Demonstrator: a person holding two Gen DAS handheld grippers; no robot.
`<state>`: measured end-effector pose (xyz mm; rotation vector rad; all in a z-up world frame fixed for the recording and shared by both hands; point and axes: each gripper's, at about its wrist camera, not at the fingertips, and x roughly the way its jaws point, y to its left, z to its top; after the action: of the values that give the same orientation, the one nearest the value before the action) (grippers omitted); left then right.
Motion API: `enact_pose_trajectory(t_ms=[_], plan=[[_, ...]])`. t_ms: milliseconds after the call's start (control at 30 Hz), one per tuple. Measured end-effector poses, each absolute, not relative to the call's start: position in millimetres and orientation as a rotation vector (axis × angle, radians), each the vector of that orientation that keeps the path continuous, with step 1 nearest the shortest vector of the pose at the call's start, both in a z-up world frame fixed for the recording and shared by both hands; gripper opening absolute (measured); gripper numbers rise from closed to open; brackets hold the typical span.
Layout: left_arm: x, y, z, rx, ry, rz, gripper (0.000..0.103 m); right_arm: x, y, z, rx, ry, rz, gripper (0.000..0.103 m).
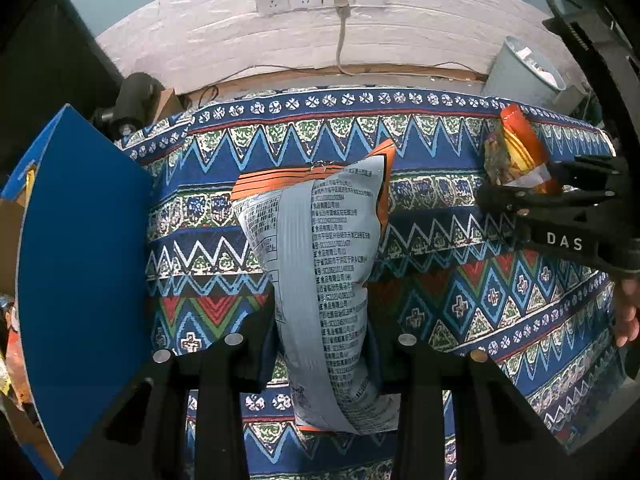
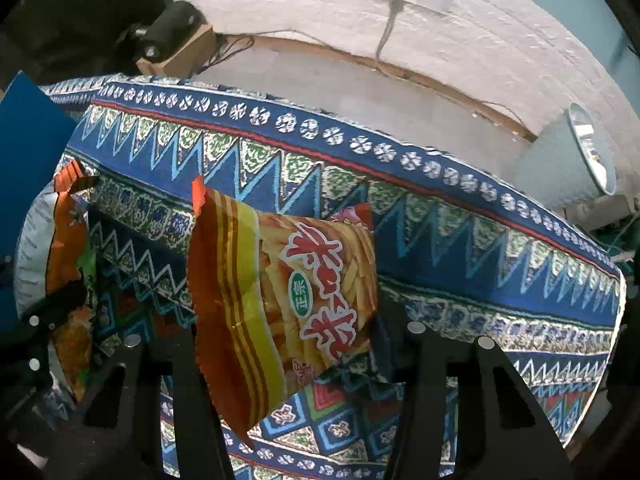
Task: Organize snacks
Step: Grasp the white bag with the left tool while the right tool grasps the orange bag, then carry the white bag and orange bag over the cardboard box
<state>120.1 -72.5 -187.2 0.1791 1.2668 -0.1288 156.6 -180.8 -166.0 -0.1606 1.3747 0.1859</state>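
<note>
My left gripper (image 1: pixel 324 352) points down over the patterned tablecloth (image 1: pixel 480 300) and is shut on a grey snack bag with an orange top (image 1: pixel 316 248), printed back facing me. At the right edge of the left wrist view, my right gripper (image 1: pixel 548 188) clamps the end of a red and yellow snack bag (image 1: pixel 516 140). In the right wrist view that red and yellow bag (image 2: pixel 280 280) sits squeezed between the right gripper's (image 2: pixel 288 352) fingers, tilted, its front showing. The grey and orange bag (image 2: pixel 64 248) hangs at the left there.
A tall blue box (image 1: pixel 80 240) stands at the table's left side, close to the grey bag. A pale bin (image 1: pixel 524 72) stands beyond the far right corner. Past the far left corner sits a cardboard box with a black device (image 2: pixel 176 40). A hand (image 1: pixel 628 312) shows at the right.
</note>
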Motion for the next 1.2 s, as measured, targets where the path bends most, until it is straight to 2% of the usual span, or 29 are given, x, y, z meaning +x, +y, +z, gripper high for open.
enact_pose_trajectory(t_ms=[1200], plan=[[46, -31, -69, 0.248, 0.988, -0.109, 0.036, 79, -124, -29, -0.145, 1.195, 0.308, 0.046]])
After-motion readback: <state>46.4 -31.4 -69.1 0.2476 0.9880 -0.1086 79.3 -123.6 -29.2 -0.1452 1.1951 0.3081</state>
